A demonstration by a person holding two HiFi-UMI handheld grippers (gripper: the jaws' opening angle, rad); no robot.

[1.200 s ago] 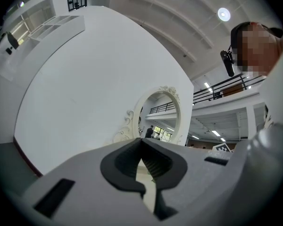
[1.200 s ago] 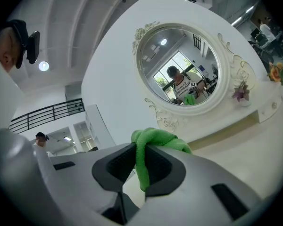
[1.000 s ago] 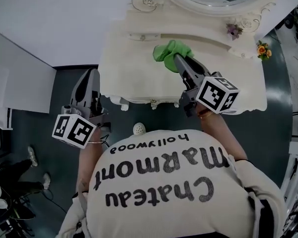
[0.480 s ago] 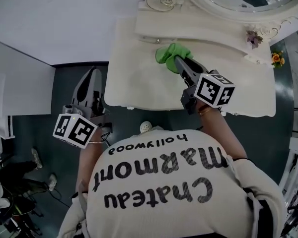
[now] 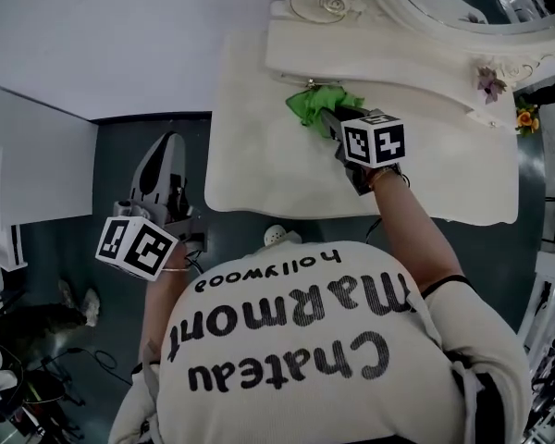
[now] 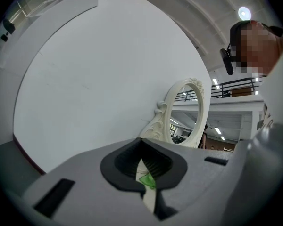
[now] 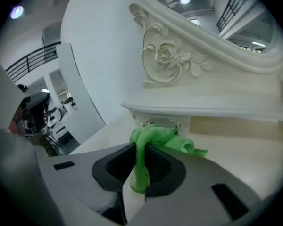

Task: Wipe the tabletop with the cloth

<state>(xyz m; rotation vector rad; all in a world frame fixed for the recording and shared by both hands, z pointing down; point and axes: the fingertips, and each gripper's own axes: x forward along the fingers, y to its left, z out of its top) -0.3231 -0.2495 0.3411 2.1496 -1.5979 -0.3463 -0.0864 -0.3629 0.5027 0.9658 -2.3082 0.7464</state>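
Note:
A bunched green cloth (image 5: 316,102) lies on the cream tabletop (image 5: 259,160), close against the raised drawer ledge at the back. My right gripper (image 5: 327,118) is shut on the cloth, pressing it to the surface. In the right gripper view a strip of the cloth (image 7: 151,138) runs down between the jaws of the right gripper (image 7: 139,173). My left gripper (image 5: 168,144) hangs off the table's left side over the dark floor. In the left gripper view the left gripper (image 6: 143,164) is shut with nothing in it.
An ornate oval mirror (image 5: 425,7) stands on the drawer ledge (image 7: 203,109), which has two small knobs. Purple flowers (image 5: 487,83) and orange flowers (image 5: 527,117) sit at the back right. A white wall runs along the left, and a white shoe (image 5: 276,236) shows under the table's front edge.
My right gripper has pushed the cloth leftward and back, closer to the drawer ledge. The left gripper has stayed where it was.

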